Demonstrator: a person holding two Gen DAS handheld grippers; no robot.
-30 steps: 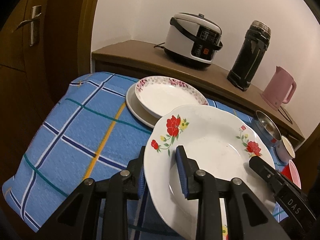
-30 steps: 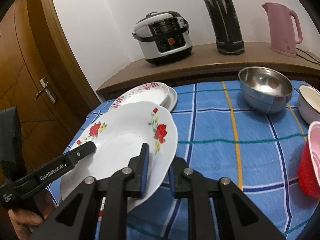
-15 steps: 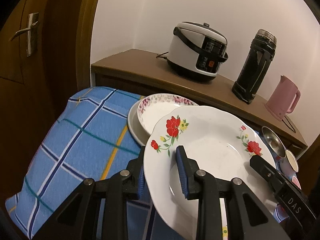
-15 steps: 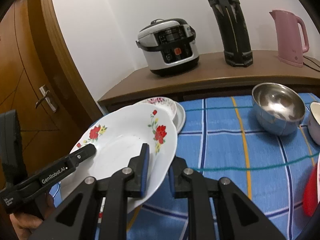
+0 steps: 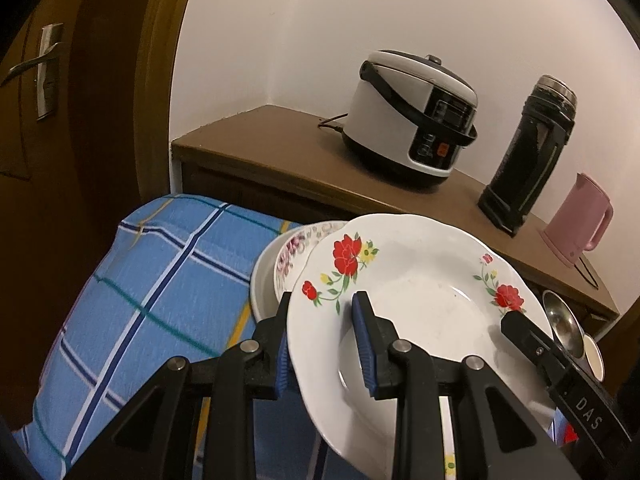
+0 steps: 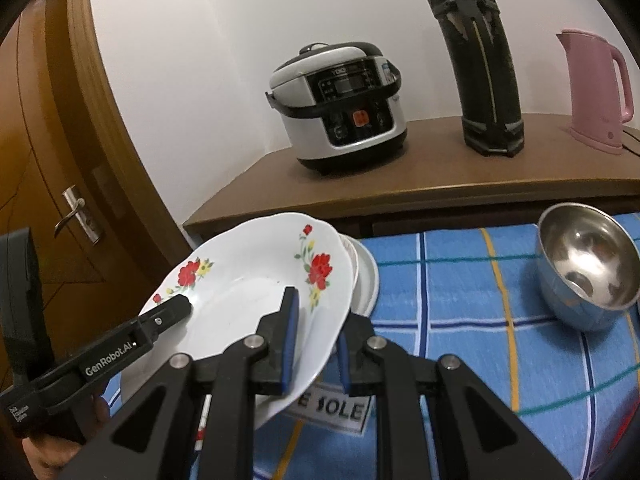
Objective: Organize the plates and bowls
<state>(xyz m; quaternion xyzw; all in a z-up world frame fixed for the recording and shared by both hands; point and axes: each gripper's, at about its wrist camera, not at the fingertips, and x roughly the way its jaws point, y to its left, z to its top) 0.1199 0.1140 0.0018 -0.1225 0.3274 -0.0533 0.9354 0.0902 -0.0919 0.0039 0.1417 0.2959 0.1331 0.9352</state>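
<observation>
Red-flowered plate (image 5: 416, 292) is clamped by both left gripper (image 5: 322, 340) and right gripper (image 6: 316, 340), hovering over the plate stack (image 5: 276, 264), so next looks like lowering it on gently.

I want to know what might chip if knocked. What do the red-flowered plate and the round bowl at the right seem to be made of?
Red-flowered plate: probably glazed ceramic or porcelain, judging by its glossy white surface, printed flowers and wavy rim, though melamine can't be ruled out.
Round bowl: looks like polished stainless steel; its mirror-like inside reflects the room, and its outside has a bluish tint.
</observation>
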